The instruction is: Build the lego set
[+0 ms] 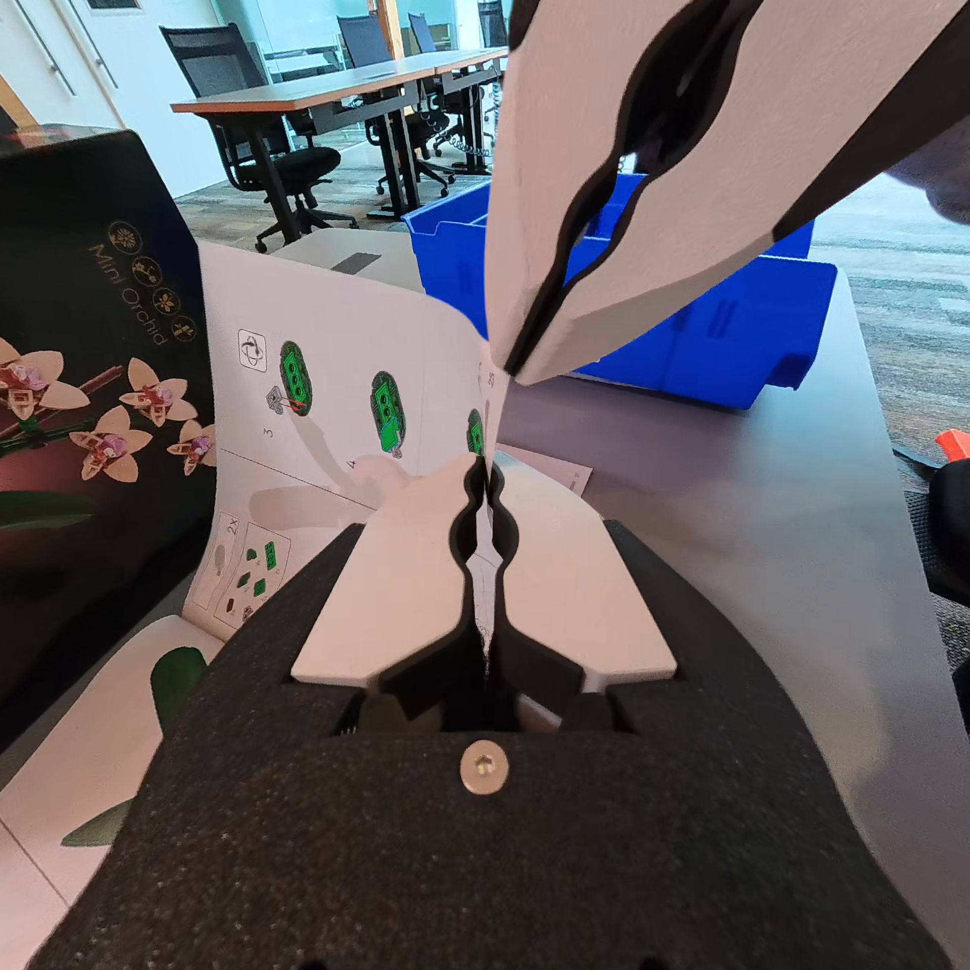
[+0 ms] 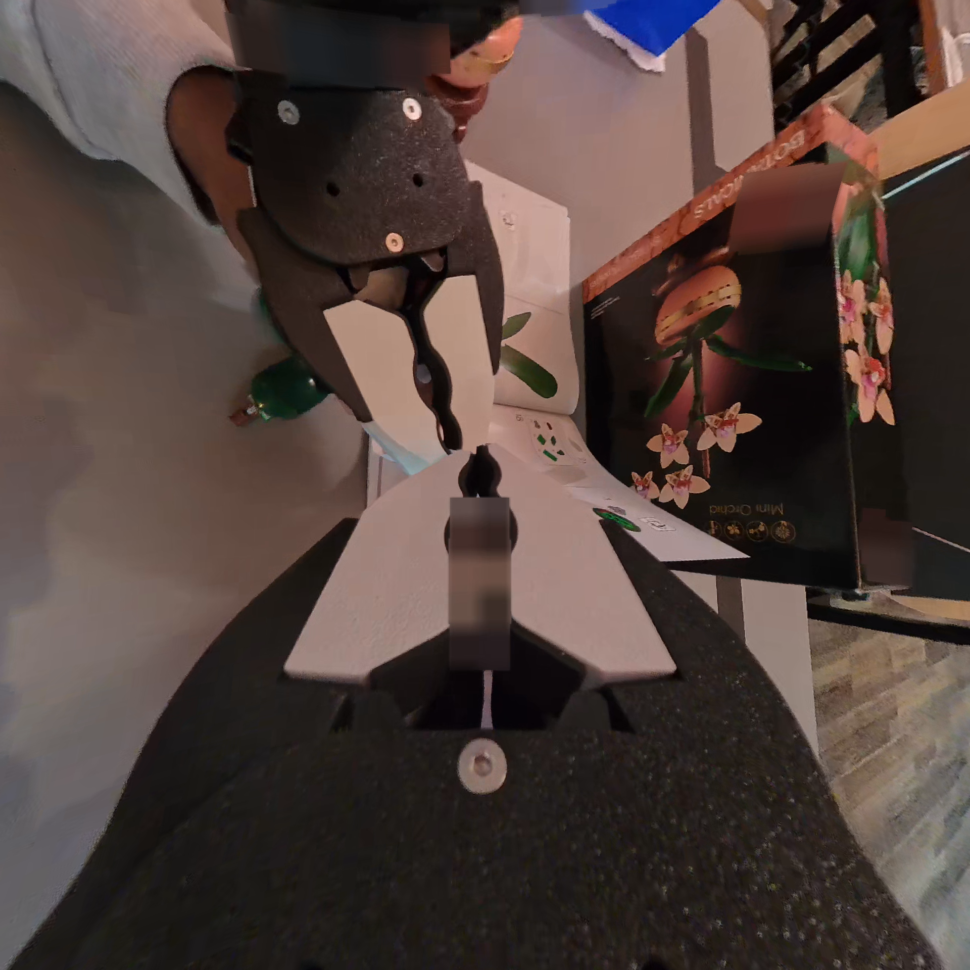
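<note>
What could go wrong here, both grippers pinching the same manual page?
1. Tear: the left gripper and right gripper are both shut on the one thin page, which is lifted and curved. Pulling apart could rip it.
2. Crease: the pinch points sit close together on the page edge, so a twist may fold it.
3. Knock: the lego box stands upright right beside the booklet; a wide page swing might tip it.

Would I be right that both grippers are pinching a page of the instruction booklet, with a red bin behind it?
Not quite: the bin is blue, as the left wrist view shows. Both the left gripper and right gripper do pinch the booklet page.
</note>
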`<state>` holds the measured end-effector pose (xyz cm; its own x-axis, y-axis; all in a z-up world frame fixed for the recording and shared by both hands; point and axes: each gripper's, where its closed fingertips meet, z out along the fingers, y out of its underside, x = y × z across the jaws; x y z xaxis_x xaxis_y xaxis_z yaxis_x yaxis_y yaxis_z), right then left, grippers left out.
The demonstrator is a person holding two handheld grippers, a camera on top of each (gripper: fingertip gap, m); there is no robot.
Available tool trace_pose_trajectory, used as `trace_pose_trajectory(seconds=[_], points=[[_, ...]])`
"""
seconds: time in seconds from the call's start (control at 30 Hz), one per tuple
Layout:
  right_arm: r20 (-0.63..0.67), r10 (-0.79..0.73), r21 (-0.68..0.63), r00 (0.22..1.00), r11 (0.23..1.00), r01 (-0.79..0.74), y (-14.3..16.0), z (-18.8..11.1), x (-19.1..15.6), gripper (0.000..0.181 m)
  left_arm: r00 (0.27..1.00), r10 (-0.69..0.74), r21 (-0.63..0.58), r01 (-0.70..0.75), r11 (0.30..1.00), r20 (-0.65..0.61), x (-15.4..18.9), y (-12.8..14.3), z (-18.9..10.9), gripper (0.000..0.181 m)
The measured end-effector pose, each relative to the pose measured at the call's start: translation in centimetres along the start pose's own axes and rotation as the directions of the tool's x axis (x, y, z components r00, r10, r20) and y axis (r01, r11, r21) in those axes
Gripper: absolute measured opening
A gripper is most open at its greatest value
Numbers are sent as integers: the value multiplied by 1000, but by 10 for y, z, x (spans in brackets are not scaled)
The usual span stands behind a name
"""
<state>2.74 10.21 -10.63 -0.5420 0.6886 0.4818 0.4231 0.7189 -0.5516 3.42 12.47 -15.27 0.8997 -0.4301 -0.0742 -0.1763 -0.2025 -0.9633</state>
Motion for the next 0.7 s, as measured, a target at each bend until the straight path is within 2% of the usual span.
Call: trace_pose_trajectory(seconds=[0.1, 0.2, 0.3, 0.43, 0.5, 0.6, 0.7], points=[[-91, 78, 92, 993, 993, -70, -11, -8, 8, 0, 1000, 2, 17, -3, 1000, 10, -3, -3, -6, 0], [-210, 222, 212, 952, 961, -178, -20, -30, 21, 9, 1000, -12, 23, 12, 1000, 11, -6, -1, -11, 0], [-357, 408, 343, 841, 894, -288, -16, -57, 28, 17, 1000, -14, 32, 13, 999, 28, -9, 0, -16, 0], [-439, 606, 571, 663, 758, -315, -3, -70, 12, 41, 997, 16, 59, -21, 998, 77, -10, 1, -21, 0], [-399, 676, 657, 619, 682, -322, 5, -62, -2, 41, 993, 56, 63, -63, 996, 109, -10, 2, -22, 0], [-253, 790, 745, 558, 528, -408, 18, -37, -18, 39, 968, 176, 49, -188, 981, 181, -9, 1, -19, 0], [-176, 809, 740, 560, 484, -467, 22, -16, -28, 37, 909, 336, 1, -347, 938, 246, -2, 1, -15, 0]])
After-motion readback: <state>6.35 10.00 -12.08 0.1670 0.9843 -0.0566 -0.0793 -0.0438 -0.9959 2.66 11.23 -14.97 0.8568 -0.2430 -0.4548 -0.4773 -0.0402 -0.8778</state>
